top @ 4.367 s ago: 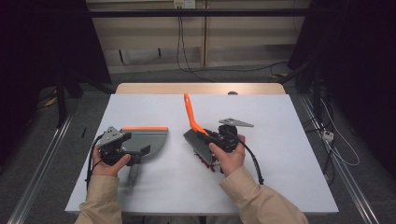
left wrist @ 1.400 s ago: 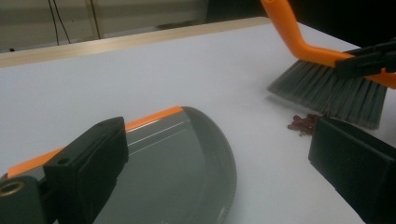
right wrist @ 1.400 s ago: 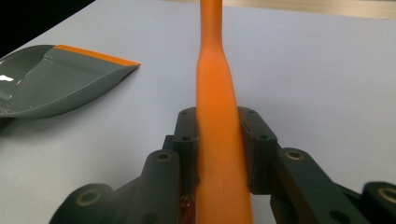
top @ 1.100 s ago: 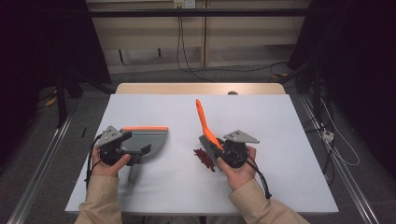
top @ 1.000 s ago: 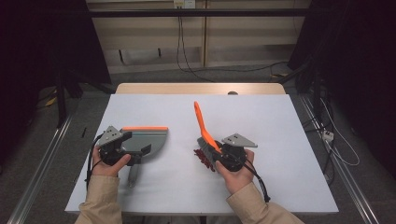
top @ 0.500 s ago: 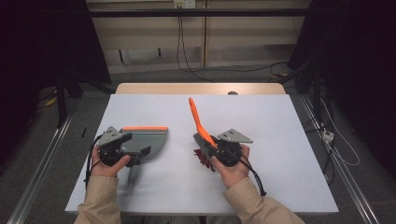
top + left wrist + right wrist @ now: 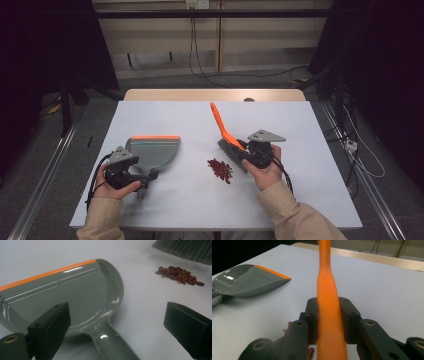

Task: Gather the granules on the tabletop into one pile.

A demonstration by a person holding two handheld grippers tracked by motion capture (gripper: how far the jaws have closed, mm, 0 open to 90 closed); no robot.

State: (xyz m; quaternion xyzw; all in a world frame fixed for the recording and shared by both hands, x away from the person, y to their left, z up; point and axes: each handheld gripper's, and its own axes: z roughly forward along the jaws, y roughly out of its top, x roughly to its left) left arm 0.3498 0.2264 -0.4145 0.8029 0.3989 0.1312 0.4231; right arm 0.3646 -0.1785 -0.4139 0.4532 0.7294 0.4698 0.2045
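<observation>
A grey dustpan [image 7: 152, 150] with an orange lip lies flat at the left of the white table [image 7: 310, 195]. My left gripper [image 7: 142, 178] is open, its jaws standing wide on either side of the dustpan's handle [image 7: 110, 340] without pressing it. A small pile of red beans [image 7: 220, 169] lies mid-table, also seen beyond the pan as beans [image 7: 178, 275]. My right gripper [image 7: 246, 151] is shut on the orange handle [image 7: 329, 315] of a brush [image 7: 220, 122]. Its dark bristles [image 7: 232, 150] hang just right of and behind the beans. The dustpan [image 7: 244, 285] lies off to the left.
A wooden strip [image 7: 215, 95] runs along the table's far edge. Dark floor with cables [image 7: 350, 145] and metal rails [image 7: 45, 175] surrounds the table. The tabletop is bare white around the pan, beans and brush.
My right hand has carried the brush to the right, so the bristles now stand on the right side of the bean pile. The left hand and dustpan have stayed put.
</observation>
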